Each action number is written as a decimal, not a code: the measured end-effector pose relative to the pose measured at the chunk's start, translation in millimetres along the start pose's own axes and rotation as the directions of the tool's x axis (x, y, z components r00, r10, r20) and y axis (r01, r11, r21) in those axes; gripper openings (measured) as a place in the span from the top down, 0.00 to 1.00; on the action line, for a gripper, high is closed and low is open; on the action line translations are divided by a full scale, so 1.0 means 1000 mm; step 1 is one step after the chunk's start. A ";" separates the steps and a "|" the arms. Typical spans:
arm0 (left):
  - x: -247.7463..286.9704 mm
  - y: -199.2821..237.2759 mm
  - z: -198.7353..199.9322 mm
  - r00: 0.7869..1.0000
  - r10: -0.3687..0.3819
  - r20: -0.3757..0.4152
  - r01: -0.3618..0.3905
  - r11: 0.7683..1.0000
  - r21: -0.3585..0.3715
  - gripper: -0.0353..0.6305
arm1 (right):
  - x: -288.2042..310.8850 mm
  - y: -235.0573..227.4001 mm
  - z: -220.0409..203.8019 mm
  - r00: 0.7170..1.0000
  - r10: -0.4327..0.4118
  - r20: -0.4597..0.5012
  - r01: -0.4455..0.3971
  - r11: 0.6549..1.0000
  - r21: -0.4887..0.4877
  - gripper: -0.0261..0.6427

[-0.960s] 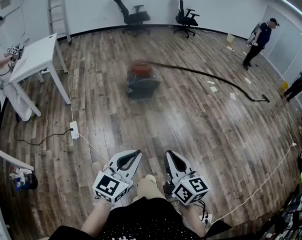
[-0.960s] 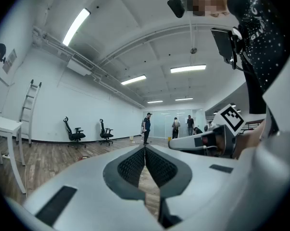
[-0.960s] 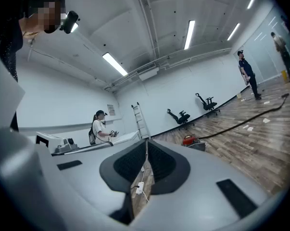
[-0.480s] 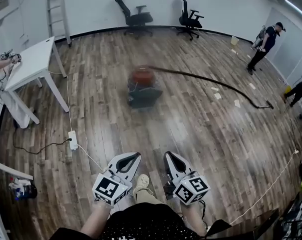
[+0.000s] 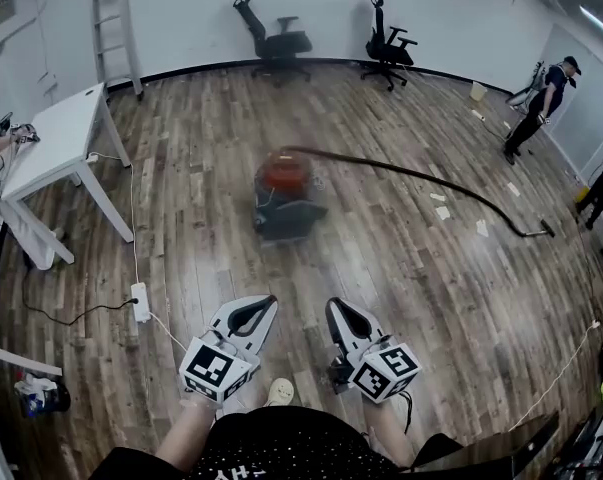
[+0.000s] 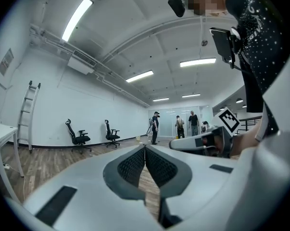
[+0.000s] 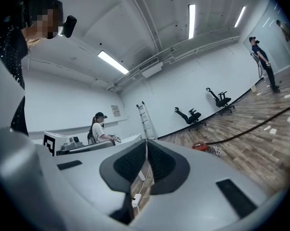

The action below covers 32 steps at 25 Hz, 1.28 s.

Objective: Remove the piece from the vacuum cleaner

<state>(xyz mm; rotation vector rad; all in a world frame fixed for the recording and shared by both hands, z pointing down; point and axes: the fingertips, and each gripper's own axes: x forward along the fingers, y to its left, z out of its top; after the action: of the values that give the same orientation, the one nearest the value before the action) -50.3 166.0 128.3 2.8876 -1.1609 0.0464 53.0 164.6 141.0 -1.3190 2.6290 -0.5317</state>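
On the wooden floor (image 5: 401,268), mid-room, the vacuum cleaner (image 5: 286,196) is seen, red on top and dark below, slightly blurred. Its long dark hose (image 5: 421,177) is trailed away to the right. It is well apart from both grippers, which are held low at the near edge. The left gripper (image 5: 270,301) is pressed together, with nothing between its jaws; the right gripper (image 5: 331,306) is likewise closed and empty. A white table (image 5: 56,133) and a power strip (image 5: 140,302) are seen to the left. Two office chairs (image 5: 276,40) and a ladder (image 5: 111,18) are set by the far wall, and a person (image 5: 546,103) is seen far right.
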 end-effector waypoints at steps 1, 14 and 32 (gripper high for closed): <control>0.005 0.004 -0.001 1.000 0.004 -0.001 -0.004 1.000 -0.003 0.93 | 0.006 -0.003 0.002 1.000 0.015 0.006 -0.015 1.000 0.016 0.94; 0.051 0.042 -0.027 0.996 -0.021 -0.086 0.019 1.000 -0.018 0.93 | 0.037 -0.066 -0.001 0.997 -0.079 0.020 0.077 0.992 0.097 0.94; 0.245 0.221 -0.030 0.988 -0.120 -0.099 0.111 0.989 -0.098 0.93 | 0.220 -0.229 0.062 0.983 -0.180 -0.023 0.181 0.981 0.075 0.94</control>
<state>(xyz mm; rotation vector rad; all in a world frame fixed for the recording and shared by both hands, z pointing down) -27.5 -161.6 171.5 2.8276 -0.9509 0.1353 109.7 -152.1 175.1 -1.5435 2.4877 -0.6638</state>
